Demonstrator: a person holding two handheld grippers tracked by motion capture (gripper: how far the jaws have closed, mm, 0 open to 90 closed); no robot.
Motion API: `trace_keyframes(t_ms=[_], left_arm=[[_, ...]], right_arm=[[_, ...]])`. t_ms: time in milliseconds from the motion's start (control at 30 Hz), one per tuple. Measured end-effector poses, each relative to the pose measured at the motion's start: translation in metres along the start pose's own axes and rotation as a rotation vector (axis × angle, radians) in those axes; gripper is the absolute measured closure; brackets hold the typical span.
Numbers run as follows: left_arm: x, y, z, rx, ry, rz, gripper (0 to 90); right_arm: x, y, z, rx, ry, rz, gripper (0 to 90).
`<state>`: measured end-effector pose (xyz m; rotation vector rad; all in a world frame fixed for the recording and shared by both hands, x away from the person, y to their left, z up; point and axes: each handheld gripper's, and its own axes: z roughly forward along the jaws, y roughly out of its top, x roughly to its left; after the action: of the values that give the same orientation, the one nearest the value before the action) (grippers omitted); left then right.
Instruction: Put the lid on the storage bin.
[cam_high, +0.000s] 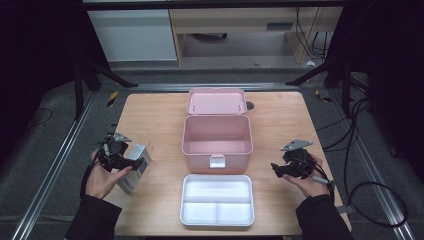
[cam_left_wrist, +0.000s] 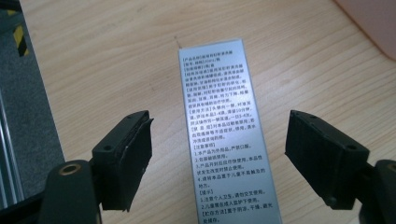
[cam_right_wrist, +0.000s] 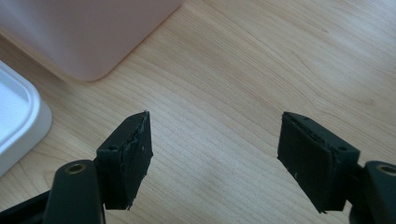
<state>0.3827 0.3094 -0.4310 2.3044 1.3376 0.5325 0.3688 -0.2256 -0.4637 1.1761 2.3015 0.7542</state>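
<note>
Near the tabletop's left edge | your left gripper (cam_left_wrist: 219, 140) is spreading its jaws wide around the untouched silver carton (cam_left_wrist: 226, 135) | your right gripper (cam_right_wrist: 215, 144) is gaping empty near the right edge, beside the pink box (cam_high: 216, 142).

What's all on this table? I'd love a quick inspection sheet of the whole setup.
Surface: wooden table, bare apart from the items below.
Job's things: small printed box at the left; pink case in the middle, lid open, inside looks empty; white tray in front of it, compartments look empty.
Clutter: nothing seen.
Grippers: left gripper open, jaws either side of the box, not touching; right gripper open over bare wood.
Cables: black cables on the floor at the right.
Surroundings: dark floor, metal rails, furniture behind.
</note>
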Motion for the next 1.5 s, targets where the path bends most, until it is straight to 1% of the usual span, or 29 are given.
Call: trace_keyframes(t_ms=[67, 100, 133, 200, 233, 267, 300, 333, 433, 467, 567, 600, 700, 833, 967, 1000, 1033, 1067, 1100, 1133, 1167, 1267, 1300, 1333, 1367, 1400, 1433, 1467, 1500], left_arm=[[0.0, -0.001, 0.003, 0.019, -0.011, 0.003, 24.6], [0.0, -0.001, 0.003, 0.019, -0.011, 0.003, 25.8], [0.0, -0.001, 0.006, 0.04, -0.013, 0.006, 26.3], [0.001, -0.002, 0.008, 0.06, -0.014, 0.008, 28.6], [0.001, -0.002, 0.008, 0.06, -0.014, 0.008, 29.4], [0.003, -0.003, 0.012, 0.079, -0.021, -0.001, 30.0], [0.003, -0.003, 0.012, 0.079, -0.021, -0.001, 31.7], [0.004, -0.004, 0.014, 0.097, -0.029, -0.007, 32.9], [0.004, -0.004, 0.017, 0.113, -0.036, -0.01, 36.7], [0.004, -0.004, 0.019, 0.128, -0.041, -0.007, 38.3], [0.004, -0.004, 0.022, 0.154, -0.075, -0.019, 45.8], [0.004, -0.004, 0.023, 0.157, -0.082, -0.021, 48.9], [0.003, -0.003, 0.023, 0.169, -0.076, -0.024, 53.0], [0.005, -0.003, 0.021, 0.181, -0.086, -0.029, 54.7], [0.003, -0.001, 0.016, 0.173, -0.079, -0.024, 55.1], [0.002, 0.002, 0.01, 0.16, -0.086, -0.02, 55.2], [0.002, 0.002, 0.01, 0.16, -0.086, -0.02, 55.3], [-0.002, 0.005, 0.003, 0.144, -0.086, -0.008, 55.3], [-0.002, 0.005, 0.003, 0.144, -0.086, -0.008, 55.3], [-0.006, 0.01, -0.004, 0.132, -0.089, 0.011, 55.3], [-0.006, 0.01, -0.004, 0.132, -0.089, 0.011, 55.3], [-0.016, 0.023, -0.021, 0.093, -0.106, 0.049, 55.3], [-0.016, 0.023, -0.021, 0.093, -0.106, 0.049, 55.4], [-0.022, 0.031, -0.03, 0.065, -0.117, 0.074, 55.4], [-0.022, 0.031, -0.03, 0.065, -0.117, 0.074, 55.3], [-0.026, 0.041, -0.038, 0.035, -0.133, 0.088, 55.4], [-0.028, 0.046, -0.041, 0.023, -0.138, 0.093, 55.4], [-0.029, 0.051, -0.045, 0.016, -0.14, 0.102, 55.4], [-0.029, 0.051, -0.045, 0.016, -0.14, 0.102, 55.4]], right_arm=[[0.0, -0.001, 0.0, 0.006, 0.001, -0.011, 27.2], [0.0, -0.001, 0.001, 0.005, -0.001, -0.013, 27.7], [0.0, -0.001, 0.001, 0.007, 0.003, -0.014, 27.7], [0.0, -0.001, 0.001, 0.011, 0.006, -0.02, 28.3], [0.0, -0.001, 0.002, 0.013, 0.01, -0.022, 28.3], [0.001, -0.001, 0.002, 0.016, 0.012, -0.023, 28.4], [0.001, -0.001, 0.003, 0.018, 0.014, -0.028, 28.4], [0.001, -0.001, 0.003, 0.022, 0.019, -0.03, 28.3], [0.002, -0.001, 0.004, 0.028, 0.022, -0.039, 28.4], [0.002, -0.001, 0.005, 0.032, 0.024, -0.04, 28.7], [0.003, -0.001, 0.005, 0.036, 0.029, -0.043, 28.8], [0.003, -0.001, 0.006, 0.039, 0.031, -0.042, 28.9], [0.003, -0.001, 0.007, 0.044, 0.036, -0.047, 29.0], [0.004, -0.001, 0.007, 0.049, 0.04, -0.053, 29.3], [0.003, -0.001, 0.007, 0.045, 0.041, -0.05, 29.6], [0.002, -0.001, 0.006, 0.042, 0.039, -0.047, 29.7], [0.002, -0.001, 0.006, 0.042, 0.039, -0.047, 29.7], [0.002, -0.001, 0.006, 0.04, 0.039, -0.047, 29.8], [0.002, -0.001, 0.006, 0.04, 0.039, -0.047, 29.8], [0.002, -0.001, 0.005, 0.037, 0.036, -0.045, 30.0], [0.002, -0.001, 0.005, 0.037, 0.036, -0.045, 30.0], [0.001, -0.001, 0.005, 0.034, 0.037, -0.046, 30.6], [0.001, -0.001, 0.005, 0.034, 0.037, -0.046, 30.6], [0.001, -0.001, 0.004, 0.027, 0.036, -0.04, 30.7], [0.001, -0.001, 0.004, 0.027, 0.036, -0.04, 30.7], [0.001, -0.001, 0.003, 0.025, 0.038, -0.039, 30.7], [0.001, -0.001, 0.003, 0.024, 0.036, -0.039, 30.7], [0.001, -0.001, 0.004, 0.024, 0.035, -0.04, 30.7], [0.001, -0.001, 0.004, 0.024, 0.037, -0.041, 30.7]])
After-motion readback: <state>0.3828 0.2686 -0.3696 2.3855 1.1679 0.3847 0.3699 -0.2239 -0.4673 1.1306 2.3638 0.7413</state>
